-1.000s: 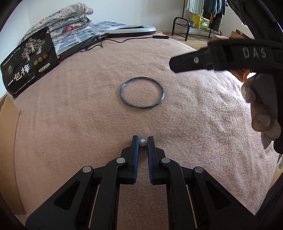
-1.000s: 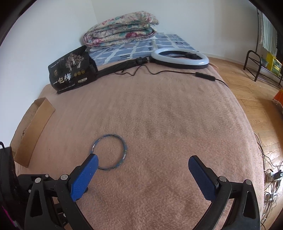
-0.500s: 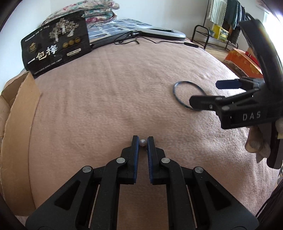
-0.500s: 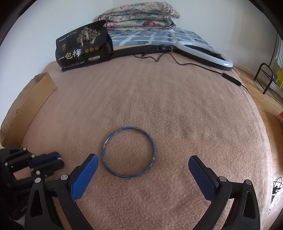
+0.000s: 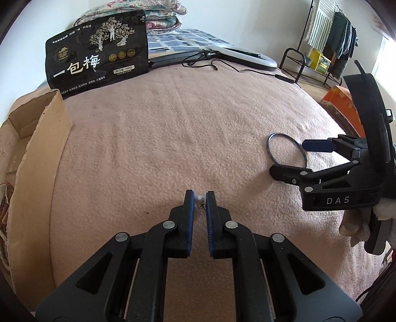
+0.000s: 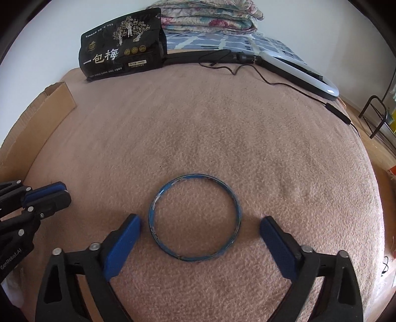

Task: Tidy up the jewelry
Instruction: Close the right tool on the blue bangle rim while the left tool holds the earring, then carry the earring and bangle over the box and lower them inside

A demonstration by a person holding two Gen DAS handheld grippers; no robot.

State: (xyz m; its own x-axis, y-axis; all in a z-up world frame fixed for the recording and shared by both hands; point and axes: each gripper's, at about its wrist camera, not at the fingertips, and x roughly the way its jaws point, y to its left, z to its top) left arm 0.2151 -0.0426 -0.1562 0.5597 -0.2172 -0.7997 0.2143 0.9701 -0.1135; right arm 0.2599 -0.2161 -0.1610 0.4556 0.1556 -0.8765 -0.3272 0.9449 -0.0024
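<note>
A blue bangle [image 6: 195, 218] lies flat on the pink blanket [image 6: 222, 123]. My right gripper [image 6: 199, 231] is open, its blue pads on either side of the bangle, not touching it. In the left wrist view the bangle [image 5: 272, 148] lies at the right, partly behind the right gripper [image 5: 294, 159]. My left gripper [image 5: 199, 197] is shut on a small white pearl earring [image 5: 199, 198] at its fingertips, held above the blanket. It shows at the left edge of the right wrist view [image 6: 49, 194].
A cardboard box [image 5: 32, 158] stands at the blanket's left edge. A black snack bag [image 6: 122, 45], folded quilts [image 6: 208, 17] and a ring light [image 6: 304, 71] with its cable lie at the far end. A clothes rack [image 5: 324, 37] stands on the floor at the right.
My right gripper has moved down and forward until its open jaws straddle the bangle. My left gripper has swung left toward the cardboard box, still holding the pearl earring.
</note>
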